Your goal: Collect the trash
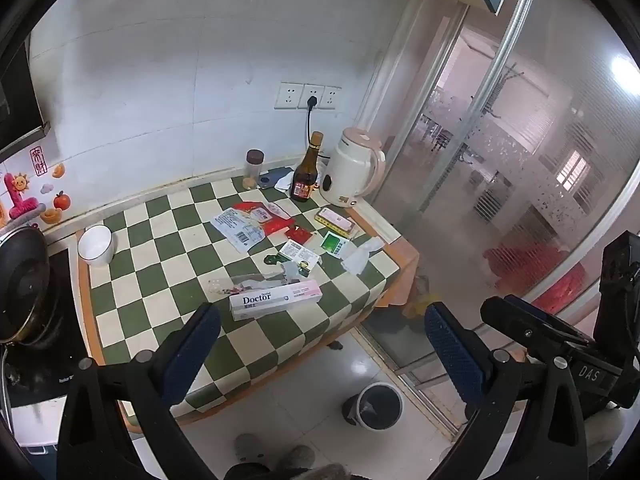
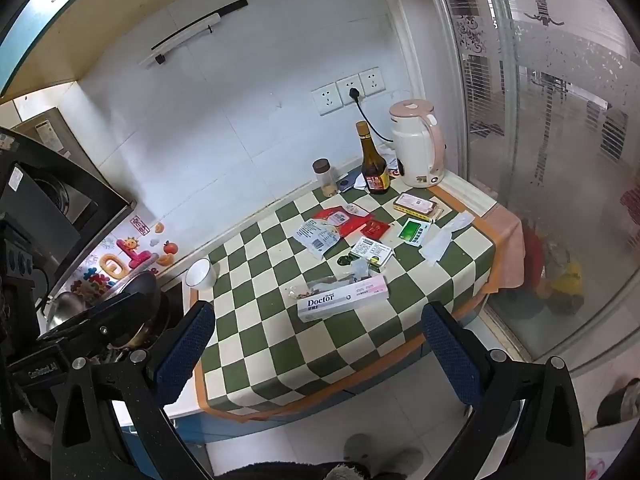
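Both grippers are hanging above the floor in front of a counter covered by a green-and-cream checked cloth, angled down toward it. The left gripper is holding its blue-padded fingers spread wide with nothing between them, and the right gripper is doing the same, its pads standing far apart over the cloth's near edge.

Taking the white "Doctor" box as the landmark: it is lying nearest the cloth's front edge, with a crumpled clear wrapper touching its far side. Beyond the box, the rest of the trash is spreading toward the wall: small printed sachets, a green-and-white packet, a white tissue near the cloth's right edge, a red packet, a white-and-red printed bag and a flat pink carton. Farther back from the box a dark bottle, a pale kettle and a brown-lidded jar are standing near the wall.

Left of the box, bare checked cloth is stretching to a white bowl at the cloth's left edge, beside a dark pan. Below and right of the box, a small grey bin is sitting on the tiled floor, near the frosted sliding door. The person's grey slippers are showing at the bottom.
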The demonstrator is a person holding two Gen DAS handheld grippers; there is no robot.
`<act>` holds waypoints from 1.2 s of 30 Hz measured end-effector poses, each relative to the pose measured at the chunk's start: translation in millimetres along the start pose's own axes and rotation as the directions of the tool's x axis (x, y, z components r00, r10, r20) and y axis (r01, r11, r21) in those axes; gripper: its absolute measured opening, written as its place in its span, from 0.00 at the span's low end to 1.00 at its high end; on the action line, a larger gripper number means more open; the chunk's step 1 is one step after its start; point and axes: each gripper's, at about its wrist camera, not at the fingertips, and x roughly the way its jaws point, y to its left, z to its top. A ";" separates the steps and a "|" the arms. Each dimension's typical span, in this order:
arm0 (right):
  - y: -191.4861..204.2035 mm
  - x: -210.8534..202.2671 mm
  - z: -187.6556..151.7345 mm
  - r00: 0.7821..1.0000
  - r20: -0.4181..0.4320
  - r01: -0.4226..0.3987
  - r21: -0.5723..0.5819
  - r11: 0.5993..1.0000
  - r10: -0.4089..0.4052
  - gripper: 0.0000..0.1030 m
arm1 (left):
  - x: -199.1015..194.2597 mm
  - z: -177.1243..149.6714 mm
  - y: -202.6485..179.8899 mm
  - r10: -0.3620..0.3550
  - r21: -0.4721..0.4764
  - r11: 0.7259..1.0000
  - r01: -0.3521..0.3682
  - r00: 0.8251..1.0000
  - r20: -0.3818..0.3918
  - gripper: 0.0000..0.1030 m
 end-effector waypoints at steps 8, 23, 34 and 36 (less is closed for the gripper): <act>1.5 2.5 -1.2 1.000 -0.004 -0.001 -0.003 1.000 0.001 1.00 | -1.8 -1.0 -8.6 -0.023 -0.014 1.000 0.023 1.000 0.012 1.00; 2.4 -7.9 -2.7 1.000 0.007 -0.026 -0.006 1.000 0.026 1.00 | -6.2 -0.2 2.0 -0.038 -0.024 0.999 0.038 0.999 0.012 1.00; 1.0 -11.2 -6.5 0.999 0.005 -0.038 -0.008 0.999 0.038 1.00 | -13.6 -2.9 7.5 -0.016 -0.028 0.999 0.016 1.000 0.027 1.00; 1.1 -11.2 -7.4 0.999 0.004 -0.039 -0.008 0.999 0.039 1.00 | -15.2 -2.9 8.7 -0.011 -0.032 0.999 0.012 1.000 0.028 1.00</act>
